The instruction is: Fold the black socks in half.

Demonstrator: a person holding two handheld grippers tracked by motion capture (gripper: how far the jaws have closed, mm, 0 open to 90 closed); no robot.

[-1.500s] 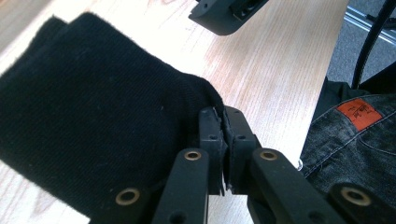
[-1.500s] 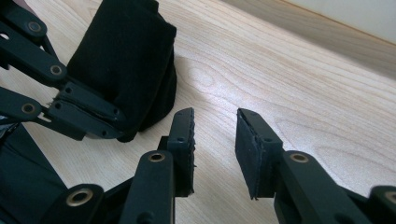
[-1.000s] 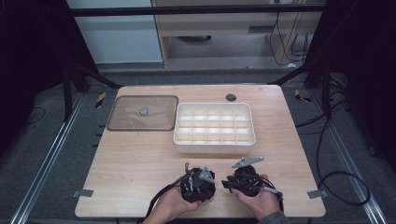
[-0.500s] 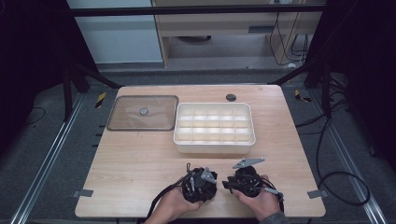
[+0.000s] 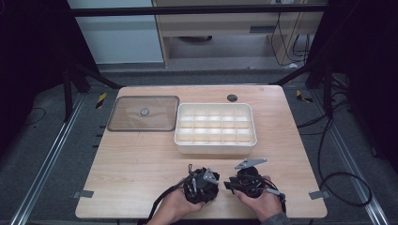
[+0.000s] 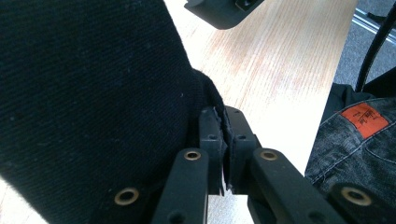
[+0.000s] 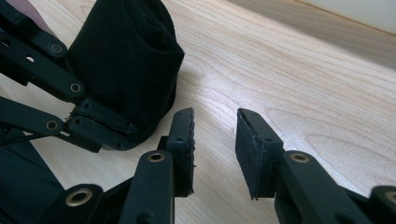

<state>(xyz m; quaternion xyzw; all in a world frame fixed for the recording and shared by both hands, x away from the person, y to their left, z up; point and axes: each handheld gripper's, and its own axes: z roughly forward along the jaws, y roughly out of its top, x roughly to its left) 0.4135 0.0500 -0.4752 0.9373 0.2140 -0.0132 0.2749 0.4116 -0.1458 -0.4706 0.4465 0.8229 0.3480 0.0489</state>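
High view: both grippers sit at the near edge of the worktop, well short of the white compartment tray. The left gripper lies near and left of the tray; the right gripper lies just beside it, below the tray's right half. A clear lid lies just left of the tray.

Left gripper view: the left gripper has its jaws pressed together, pinching an edge of a black cloth, probably a rolled sock.

Right gripper view: the right gripper has its jaws spread over bare worktop, holding nothing. The black cloth stands just beside them, clamped by the left gripper's jaws.
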